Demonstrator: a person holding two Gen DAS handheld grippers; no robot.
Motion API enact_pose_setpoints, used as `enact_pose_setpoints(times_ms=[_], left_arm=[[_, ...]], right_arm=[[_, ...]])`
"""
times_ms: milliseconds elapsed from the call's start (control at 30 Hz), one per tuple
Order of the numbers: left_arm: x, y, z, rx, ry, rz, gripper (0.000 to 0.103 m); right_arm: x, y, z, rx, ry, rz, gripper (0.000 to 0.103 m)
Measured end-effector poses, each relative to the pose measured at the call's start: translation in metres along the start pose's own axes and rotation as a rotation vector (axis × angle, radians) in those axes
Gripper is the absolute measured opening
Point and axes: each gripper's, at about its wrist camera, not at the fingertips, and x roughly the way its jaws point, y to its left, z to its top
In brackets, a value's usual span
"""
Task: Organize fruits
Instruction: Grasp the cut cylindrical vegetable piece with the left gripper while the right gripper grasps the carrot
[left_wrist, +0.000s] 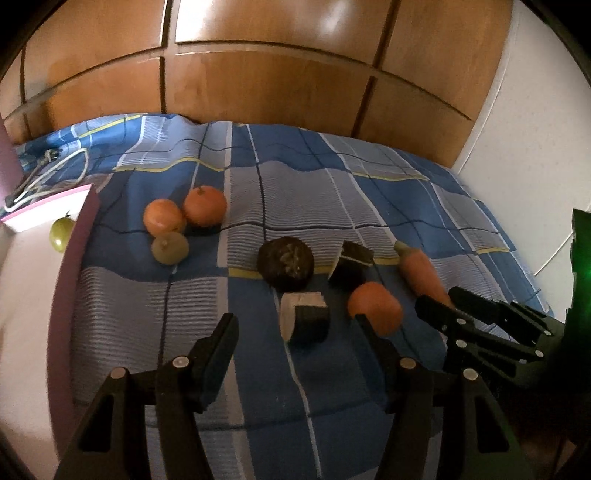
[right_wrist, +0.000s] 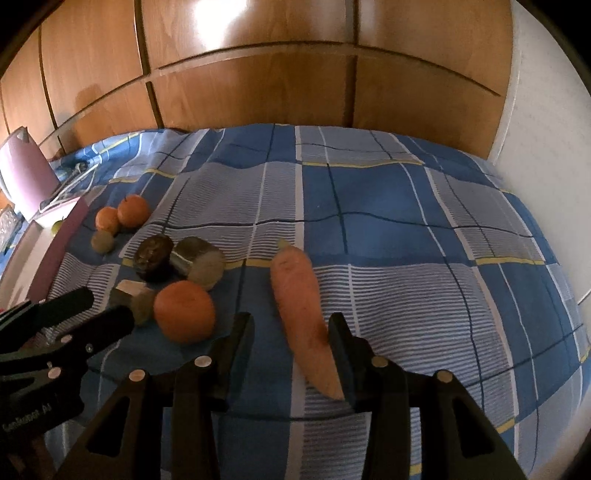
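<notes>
Fruits and cut pieces lie on a blue checked bedspread (left_wrist: 332, 192). My left gripper (left_wrist: 295, 325) is open, and a dark half cylinder with a pale cut face (left_wrist: 304, 319) sits just ahead between its fingers, not pressed. An orange (left_wrist: 375, 306) lies by its right finger. A dark round fruit (left_wrist: 286, 262) and another dark piece (left_wrist: 351, 262) lie beyond. Two oranges (left_wrist: 164, 216) (left_wrist: 205, 205) and a green fruit (left_wrist: 170, 249) sit far left. My right gripper (right_wrist: 291, 328) is open over the carrot (right_wrist: 299, 306), whose thin end lies against the right finger.
A white box with a purple rim (left_wrist: 70, 258) at the left edge holds one green fruit (left_wrist: 61, 234). A white cable (left_wrist: 55, 173) lies behind it, and a pink kettle (right_wrist: 22, 166) stands further left. Wooden wardrobe doors (left_wrist: 277, 74) close the far side, a white wall (right_wrist: 546, 184) the right.
</notes>
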Motion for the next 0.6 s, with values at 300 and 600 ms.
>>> enact_pose_setpoints(times_ms=[300, 600], left_arm=[[0.017, 0.005, 0.003, 0.000, 0.019, -0.035, 0.041], [0.012, -0.003, -0.003, 0.033, -0.019, -0.099, 0.028]], right_arm=[[0.017, 0.000, 0.002, -0.009, 0.011, -0.001, 0.042], [0.019, 0.000, 0.005, -0.012, 0.004, 0.005, 0.027]])
